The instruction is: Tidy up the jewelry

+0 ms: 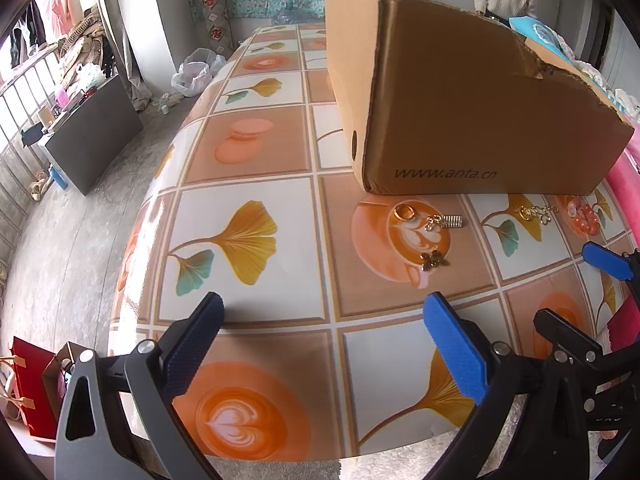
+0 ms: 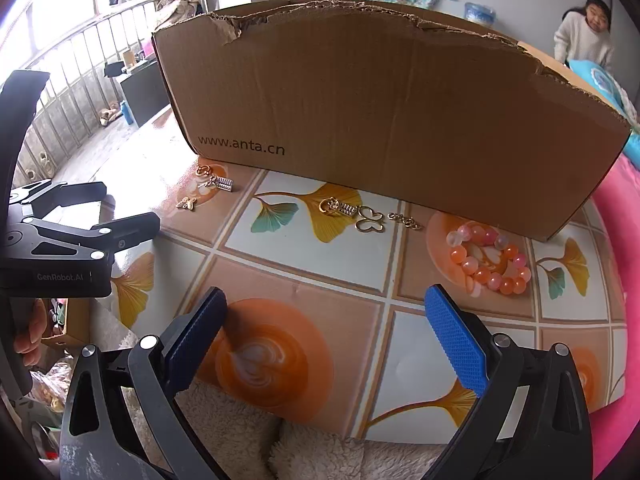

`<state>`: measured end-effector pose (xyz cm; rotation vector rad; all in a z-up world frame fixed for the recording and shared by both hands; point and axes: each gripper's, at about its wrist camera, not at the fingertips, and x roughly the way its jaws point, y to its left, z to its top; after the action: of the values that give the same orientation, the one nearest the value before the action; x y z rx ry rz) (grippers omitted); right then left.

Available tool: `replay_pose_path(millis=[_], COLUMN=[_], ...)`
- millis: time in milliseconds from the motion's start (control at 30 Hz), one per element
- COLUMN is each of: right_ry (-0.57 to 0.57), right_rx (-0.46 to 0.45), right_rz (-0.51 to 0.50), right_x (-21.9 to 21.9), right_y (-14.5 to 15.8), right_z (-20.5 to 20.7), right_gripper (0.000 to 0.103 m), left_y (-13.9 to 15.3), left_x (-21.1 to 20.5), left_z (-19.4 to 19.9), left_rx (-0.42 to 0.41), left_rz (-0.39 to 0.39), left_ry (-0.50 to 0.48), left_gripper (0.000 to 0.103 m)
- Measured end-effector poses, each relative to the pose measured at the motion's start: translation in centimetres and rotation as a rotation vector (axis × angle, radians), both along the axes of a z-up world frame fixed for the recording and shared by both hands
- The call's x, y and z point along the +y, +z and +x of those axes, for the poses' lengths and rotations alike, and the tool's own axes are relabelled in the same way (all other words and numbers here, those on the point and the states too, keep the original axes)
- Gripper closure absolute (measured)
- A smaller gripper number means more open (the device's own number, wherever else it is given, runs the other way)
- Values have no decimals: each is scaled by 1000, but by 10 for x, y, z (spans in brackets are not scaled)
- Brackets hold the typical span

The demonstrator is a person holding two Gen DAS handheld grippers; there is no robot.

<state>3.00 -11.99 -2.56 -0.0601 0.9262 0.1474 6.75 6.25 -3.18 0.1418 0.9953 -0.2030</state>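
Two grippers hovered above the tiled tablecloth (image 2: 304, 304), both spread wide and grasping nothing — the left gripper (image 1: 324, 344) and the right gripper (image 2: 326, 336). The jewelry lay in a loose row just in front of the cardboard box (image 2: 392, 120): a small butterfly charm (image 2: 187, 203), a gold butterfly pendant (image 2: 370, 219) with a short chain (image 2: 405, 221) beside it, and a pink bead bracelet (image 2: 490, 260) — all apart from the fingers.
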Motion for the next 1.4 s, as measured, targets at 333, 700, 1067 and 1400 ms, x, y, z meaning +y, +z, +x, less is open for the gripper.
replay_pose_path(millis=[333, 700, 1067, 1400], right_ry=[1, 2, 5, 8], right_rx=[2, 3, 3, 3], right_rz=[1, 1, 1, 1], right_x=[0, -1, -3, -3], right_y=[0, 0, 0, 0], right_z=[-1, -1, -1, -1], right_gripper=[8, 8, 8, 8], left_y=[0, 1, 1, 1], left_x=[0, 1, 0, 0], left_z=[0, 0, 0, 0], left_rx=[0, -2, -3, -3], left_rz=[0, -1, -1, -1], left_ry=[0, 0, -1, -2], left_gripper=[5, 5, 5, 5])
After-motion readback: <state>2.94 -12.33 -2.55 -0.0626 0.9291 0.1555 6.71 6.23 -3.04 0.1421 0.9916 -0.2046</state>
